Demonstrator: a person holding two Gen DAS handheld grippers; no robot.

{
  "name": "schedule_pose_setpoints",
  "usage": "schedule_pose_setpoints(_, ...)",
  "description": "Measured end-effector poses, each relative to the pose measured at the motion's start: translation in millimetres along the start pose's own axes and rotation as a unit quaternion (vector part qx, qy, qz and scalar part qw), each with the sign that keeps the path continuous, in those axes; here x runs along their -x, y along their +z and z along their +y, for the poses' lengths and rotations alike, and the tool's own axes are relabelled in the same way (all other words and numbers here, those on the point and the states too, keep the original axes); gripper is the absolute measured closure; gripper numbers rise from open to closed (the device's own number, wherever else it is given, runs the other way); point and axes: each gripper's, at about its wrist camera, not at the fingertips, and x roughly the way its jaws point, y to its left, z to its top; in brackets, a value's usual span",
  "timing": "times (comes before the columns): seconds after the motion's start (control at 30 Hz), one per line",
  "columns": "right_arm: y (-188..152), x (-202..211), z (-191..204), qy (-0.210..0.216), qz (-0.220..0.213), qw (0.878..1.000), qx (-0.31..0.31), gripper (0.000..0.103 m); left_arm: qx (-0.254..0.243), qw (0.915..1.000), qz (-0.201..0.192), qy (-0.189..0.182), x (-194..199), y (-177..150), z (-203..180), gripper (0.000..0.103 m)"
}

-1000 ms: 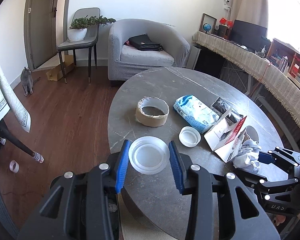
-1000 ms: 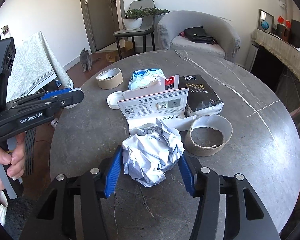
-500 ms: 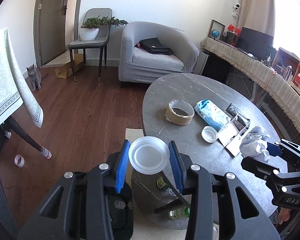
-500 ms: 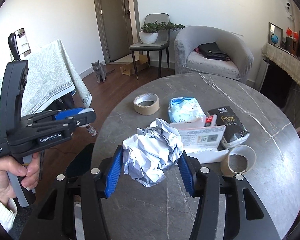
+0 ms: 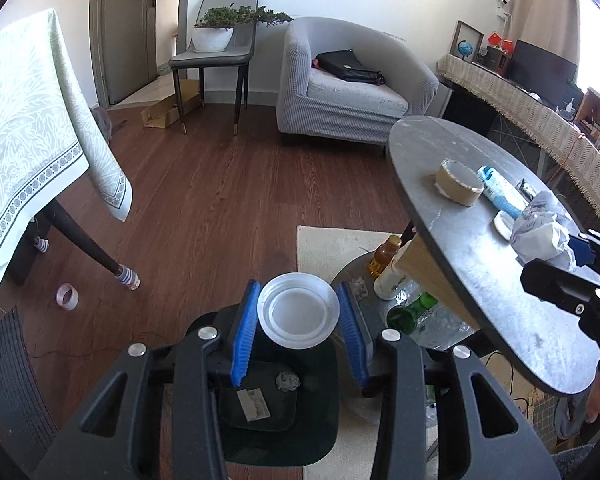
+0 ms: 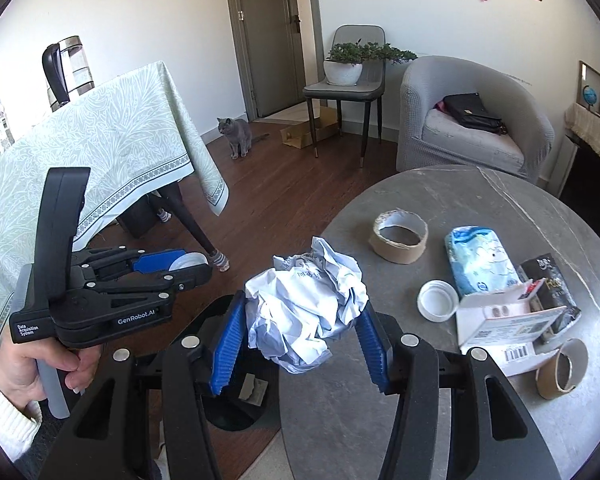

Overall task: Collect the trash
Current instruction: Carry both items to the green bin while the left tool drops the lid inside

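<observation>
Both tools clamped: L tool (image 5: 298,322), R tool (image 6: 300,346), level, side by side.

**Both grippers off table, now over bin**

L gripper (image 5: 299,318) w/ white plastic lid (image 5: 299,311): was over the round table (image 5: 480,248) 1 s ago, past its edge at 0.5 s, now above the black bin (image 5: 278,408) on the floor. R gripper (image 6: 300,340) w/ crumpled paper ball (image 6: 306,312): lifted off the tabletop, moved toward table edge; bin (image 6: 236,408) now shows below its left finger. Bin contents newly visible: paper scrap, small wad.
</observation>
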Motion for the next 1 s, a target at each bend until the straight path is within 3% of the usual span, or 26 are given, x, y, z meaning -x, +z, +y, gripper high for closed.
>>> schedule_pose_setpoints(0.47,8,-34,38,0.028,0.029,0.999,0.025,0.049,-0.022,0.9959,0.085,0.023,-29,-37,40,0.061)
schedule_pose_setpoints(0.83,18,-56,57,0.041,0.046,0.998,0.033,0.049,-0.036,0.9867,0.157,0.021,-56,-73,56,0.061)
schedule_pose_setpoints(1.0,24,-70,68,0.042,0.057,0.997,0.037,0.049,-0.042,0.9855,0.163,0.022,-58,-82,61,0.047)
